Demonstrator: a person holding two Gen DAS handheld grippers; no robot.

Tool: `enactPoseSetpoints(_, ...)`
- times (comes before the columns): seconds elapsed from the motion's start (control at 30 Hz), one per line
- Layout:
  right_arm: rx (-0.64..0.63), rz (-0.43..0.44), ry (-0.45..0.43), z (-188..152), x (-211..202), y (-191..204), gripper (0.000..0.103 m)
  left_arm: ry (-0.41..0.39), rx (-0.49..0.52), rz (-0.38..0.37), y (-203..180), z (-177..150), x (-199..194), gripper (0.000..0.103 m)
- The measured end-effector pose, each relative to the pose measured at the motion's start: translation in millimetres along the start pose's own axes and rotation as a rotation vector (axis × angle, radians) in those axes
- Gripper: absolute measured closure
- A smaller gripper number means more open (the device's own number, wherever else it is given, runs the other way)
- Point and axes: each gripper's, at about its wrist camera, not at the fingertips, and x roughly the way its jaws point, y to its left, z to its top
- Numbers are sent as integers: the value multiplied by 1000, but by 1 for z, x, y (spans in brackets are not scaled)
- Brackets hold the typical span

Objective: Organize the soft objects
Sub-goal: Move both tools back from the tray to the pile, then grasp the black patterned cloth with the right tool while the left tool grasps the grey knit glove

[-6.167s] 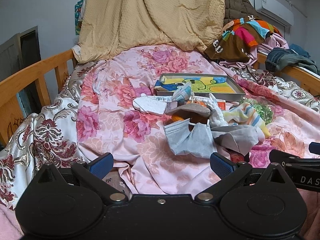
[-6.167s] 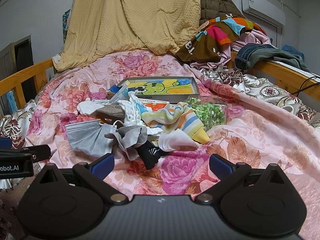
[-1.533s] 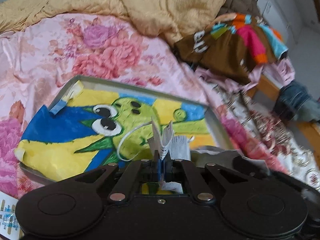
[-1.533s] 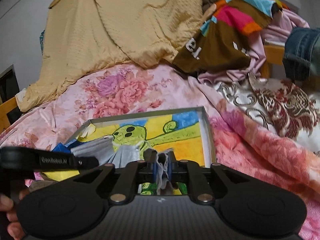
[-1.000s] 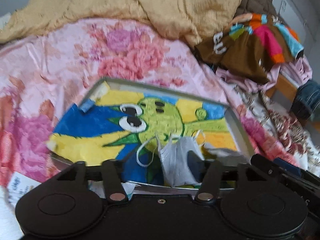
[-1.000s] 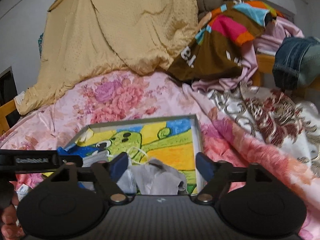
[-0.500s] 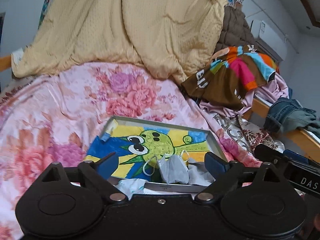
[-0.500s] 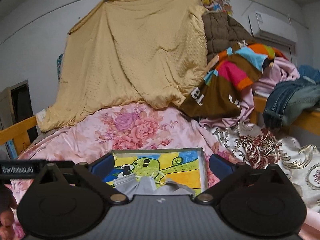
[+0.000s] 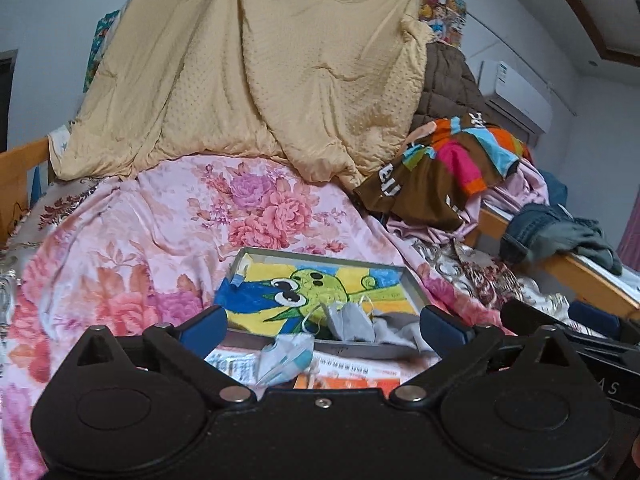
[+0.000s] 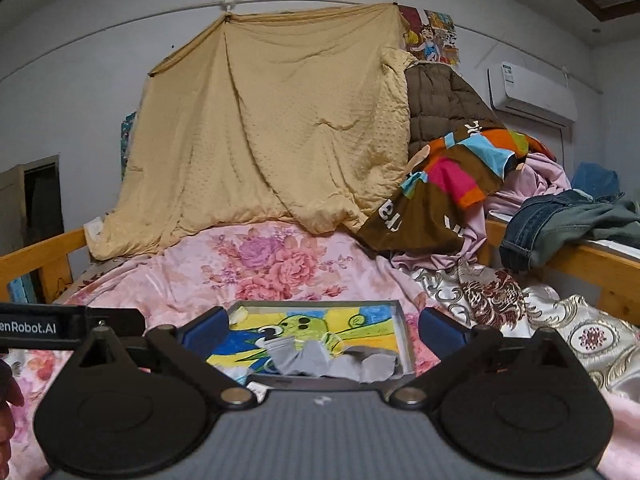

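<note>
Two hand-held grippers, the left hand-held gripper [image 9: 323, 328] and right hand-held gripper [image 10: 323, 330], hang with jaws spread wide and empty above the near edge of the shallow grey tray with a green cartoon picture [image 9: 412, 282]. Inside that tray, at its near right corner, lie a crumpled grey face mask [image 9: 352, 320] and a grey cloth [image 10: 374, 366]. Just outside its near rim lies a pale blue mask [image 9: 286, 356] on the pink floral bed cover [image 9: 160, 240].

bedspread [image 9: 132, 240]: glossy, satiny floral cloth
blanket [image 10: 280, 132]: matt yellow cloth, dimpled
tray [image 9: 416, 292]: dull grey rim
face mask [image 9: 352, 320]: soft grey cloth
bed rail [image 10: 40, 256]: smooth wood
</note>
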Motion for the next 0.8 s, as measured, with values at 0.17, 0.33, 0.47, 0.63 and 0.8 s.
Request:
enactPoseSetpoints(0.17, 21, 16, 40, -6, -18, 10, 0, -3, 40, -6, 7, -7, -29, 1)
enactPoseSetpoints(0.33, 10, 29, 90, -14, -35, 19, 0, 27, 164, -28, 9, -10, -52, 1)
enactPoseSetpoints(0.47, -28, 29, 116, -22, -48, 28, 0, 41, 285, -53, 10, -15, -67, 1)
enactPoseSetpoints(0.63, -82, 20, 171, -44, -67, 31, 0, 68, 370, -92, 14, -29, -74, 1)
enactPoseSetpoints(0.8, -83, 14, 252, -69, -72, 29, 0, 137, 410, -147, 22, -44, -63, 1)
